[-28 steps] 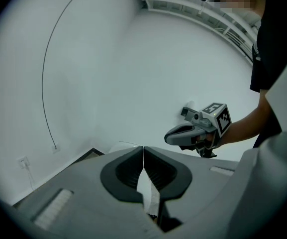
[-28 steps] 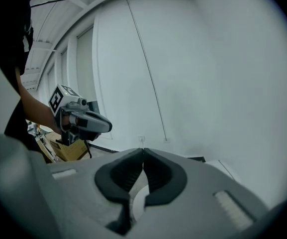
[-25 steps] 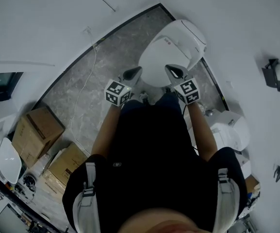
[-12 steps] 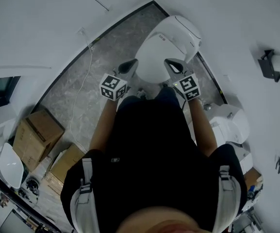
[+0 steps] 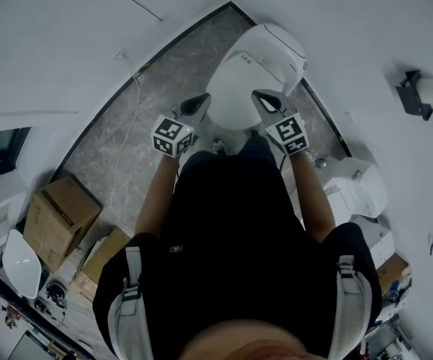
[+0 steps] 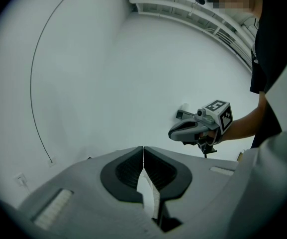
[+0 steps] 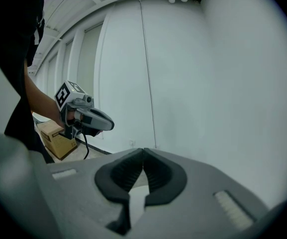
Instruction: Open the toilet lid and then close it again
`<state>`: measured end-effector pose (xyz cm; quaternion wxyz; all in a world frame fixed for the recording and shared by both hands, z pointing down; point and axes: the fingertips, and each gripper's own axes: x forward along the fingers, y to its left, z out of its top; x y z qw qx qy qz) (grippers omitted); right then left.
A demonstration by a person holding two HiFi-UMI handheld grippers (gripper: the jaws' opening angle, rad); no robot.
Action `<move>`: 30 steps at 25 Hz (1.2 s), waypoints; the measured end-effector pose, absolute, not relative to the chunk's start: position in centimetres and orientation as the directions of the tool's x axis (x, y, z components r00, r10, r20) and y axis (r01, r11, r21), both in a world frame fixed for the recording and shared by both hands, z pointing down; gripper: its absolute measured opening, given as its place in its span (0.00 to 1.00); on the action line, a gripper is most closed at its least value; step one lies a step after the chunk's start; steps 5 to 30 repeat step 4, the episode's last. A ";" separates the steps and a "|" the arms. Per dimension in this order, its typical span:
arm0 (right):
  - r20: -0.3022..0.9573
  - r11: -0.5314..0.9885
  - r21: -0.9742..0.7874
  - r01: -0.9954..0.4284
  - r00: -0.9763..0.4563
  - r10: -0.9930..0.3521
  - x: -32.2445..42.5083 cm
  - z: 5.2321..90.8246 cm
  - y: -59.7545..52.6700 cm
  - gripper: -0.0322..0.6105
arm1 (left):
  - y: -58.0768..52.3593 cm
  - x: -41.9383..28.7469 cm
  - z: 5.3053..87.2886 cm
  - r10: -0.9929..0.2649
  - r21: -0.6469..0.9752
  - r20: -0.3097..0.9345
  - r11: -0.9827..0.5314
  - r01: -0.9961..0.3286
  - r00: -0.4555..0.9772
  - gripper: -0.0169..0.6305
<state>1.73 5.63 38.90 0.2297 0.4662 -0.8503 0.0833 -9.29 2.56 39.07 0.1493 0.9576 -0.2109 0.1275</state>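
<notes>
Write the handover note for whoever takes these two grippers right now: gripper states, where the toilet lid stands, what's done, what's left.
Left gripper: jaws shut, nothing between them, held by the near left side of the toilet lid.
Right gripper: jaws shut, empty, by the near right side of the toilet lid.
Toilet lid: down, straight ahead of the person. Whether either gripper touches it cannot be told.
Done: the pictures do not show whether it has been opened yet.
Left: if not yet opened, probably lift it from its front edge, then lower it again.
</notes>
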 end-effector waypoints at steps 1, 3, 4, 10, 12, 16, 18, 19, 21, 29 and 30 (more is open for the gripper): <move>0.470 0.552 0.072 -0.831 -0.460 -0.754 1.7 39.0 5.6 0.06 | 2.6 -9.3 39.2 -0.363 0.231 0.308 -0.868 -0.439 0.879 0.05; 0.473 0.553 0.069 -0.830 -0.461 -0.751 1.5 39.3 5.7 0.06 | 2.8 -9.3 39.3 -0.356 0.231 0.310 -0.871 -0.433 0.882 0.05; 0.475 0.553 0.068 -0.830 -0.461 -0.750 1.5 39.5 5.8 0.06 | 2.8 -9.3 39.4 -0.353 0.231 0.310 -0.872 -0.431 0.883 0.05; 0.475 0.553 0.068 -0.830 -0.461 -0.750 1.5 39.5 5.8 0.06 | 2.8 -9.3 39.4 -0.353 0.231 0.310 -0.872 -0.431 0.883 0.05; 0.475 0.553 0.068 -0.830 -0.461 -0.750 1.5 39.5 5.8 0.06 | 2.8 -9.3 39.4 -0.353 0.231 0.310 -0.872 -0.431 0.883 0.05; 0.475 0.553 0.068 -0.830 -0.461 -0.750 1.5 39.5 5.8 0.06 | 2.8 -9.3 39.4 -0.353 0.231 0.310 -0.872 -0.431 0.883 0.05; 0.475 0.553 0.068 -0.830 -0.461 -0.750 1.5 39.5 5.8 0.06 | 2.8 -9.3 39.4 -0.353 0.231 0.310 -0.872 -0.431 0.883 0.05; 0.475 0.553 0.068 -0.830 -0.461 -0.750 1.5 39.5 5.8 0.06 | 2.8 -9.3 39.4 -0.353 0.231 0.310 -0.872 -0.431 0.883 0.05; 0.475 0.553 0.068 -0.830 -0.461 -0.750 1.5 39.5 5.8 0.06 | 2.8 -9.3 39.4 -0.353 0.231 0.310 -0.872 -0.431 0.883 0.05; 0.475 0.553 0.068 -0.830 -0.461 -0.750 1.5 39.5 5.8 0.06 | 2.8 -9.3 39.4 -0.353 0.231 0.310 -0.872 -0.431 0.883 0.05; 0.475 0.553 0.068 -0.830 -0.461 -0.750 1.5 39.5 5.8 0.06 | 2.8 -9.3 39.4 -0.353 0.231 0.310 -0.872 -0.431 0.883 0.05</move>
